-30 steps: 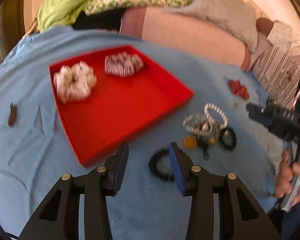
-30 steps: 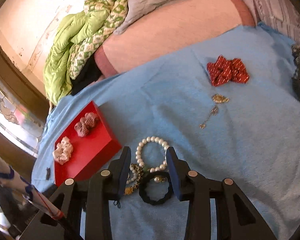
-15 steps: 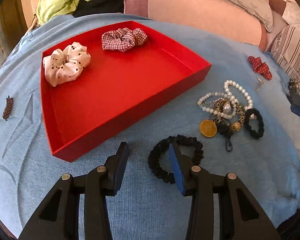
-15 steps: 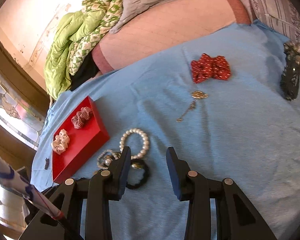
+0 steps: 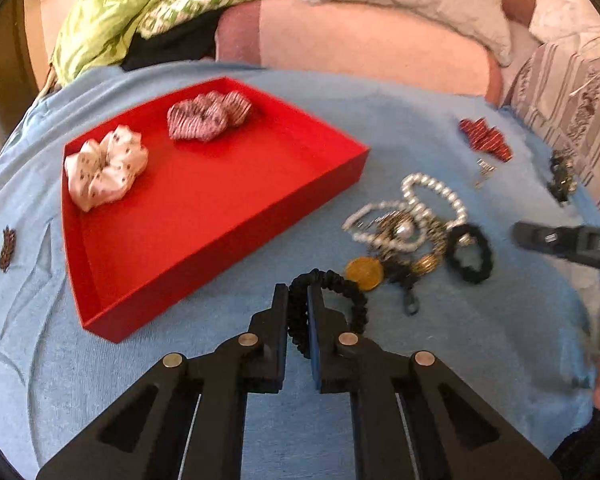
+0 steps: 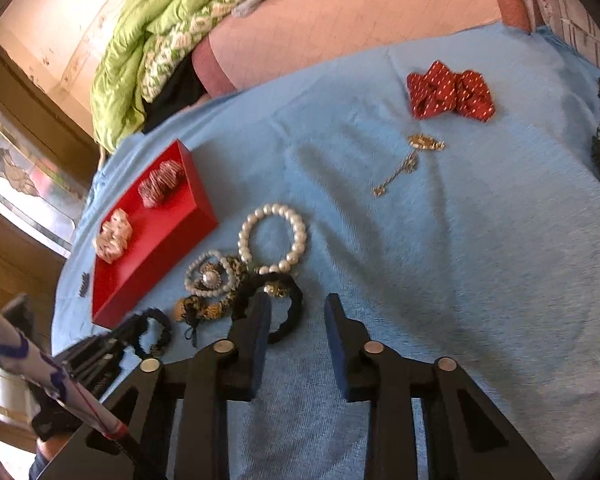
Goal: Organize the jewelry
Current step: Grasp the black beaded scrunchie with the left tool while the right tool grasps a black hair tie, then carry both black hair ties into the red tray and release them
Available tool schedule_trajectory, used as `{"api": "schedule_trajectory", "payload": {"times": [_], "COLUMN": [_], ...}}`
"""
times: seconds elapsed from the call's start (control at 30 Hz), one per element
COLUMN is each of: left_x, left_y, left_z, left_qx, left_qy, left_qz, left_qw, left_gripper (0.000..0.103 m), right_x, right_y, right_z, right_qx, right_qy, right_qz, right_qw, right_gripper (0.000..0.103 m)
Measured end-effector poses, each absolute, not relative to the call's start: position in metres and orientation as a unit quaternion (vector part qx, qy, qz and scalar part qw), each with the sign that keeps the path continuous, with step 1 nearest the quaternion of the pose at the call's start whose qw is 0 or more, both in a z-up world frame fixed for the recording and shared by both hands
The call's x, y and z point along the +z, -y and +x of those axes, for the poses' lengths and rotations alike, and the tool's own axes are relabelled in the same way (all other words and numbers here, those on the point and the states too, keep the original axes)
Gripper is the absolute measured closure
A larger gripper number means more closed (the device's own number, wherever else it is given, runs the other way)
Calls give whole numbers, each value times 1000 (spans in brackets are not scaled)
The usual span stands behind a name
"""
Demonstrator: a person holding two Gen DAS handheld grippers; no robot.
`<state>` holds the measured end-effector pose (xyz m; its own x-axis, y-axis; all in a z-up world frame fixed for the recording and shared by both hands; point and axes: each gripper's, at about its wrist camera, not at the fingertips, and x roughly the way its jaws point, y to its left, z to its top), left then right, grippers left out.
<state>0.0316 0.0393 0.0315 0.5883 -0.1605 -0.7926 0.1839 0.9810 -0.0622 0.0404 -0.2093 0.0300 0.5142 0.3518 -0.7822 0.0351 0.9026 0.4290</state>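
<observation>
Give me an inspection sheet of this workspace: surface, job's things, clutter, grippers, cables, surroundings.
Surface: blue cloth, creased.
Job's things: red tray holding a white scrunchie and a checked scrunchie; outside it, a pearl bracelet, a tangled pile of beads, a thin black hair tie, a gold pendant and a red bow.
Clutter: small brown clip left of the tray.
Grippers: left hand-held gripper shut on the black scrunchie; right hand-held gripper open, holding nothing.
Cables: nothing seen.
Surroundings: green quilt, pink cushion.
</observation>
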Motion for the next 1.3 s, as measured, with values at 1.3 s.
{"api": "schedule_trajectory", "payload": {"times": [1.3], "left_x": [98], "left_y": [-81], "left_z": [54], "left_qx": [-79], "left_qy": [-332], "left_qz": [-40], "left_qw": [939], "left_gripper": [94], "right_x": [75], "right_y": [161], "right_z": [54], "right_qx": [94], "right_qy": [-380], "right_qz": [174], "right_qw": [904], "right_gripper": [96]}}
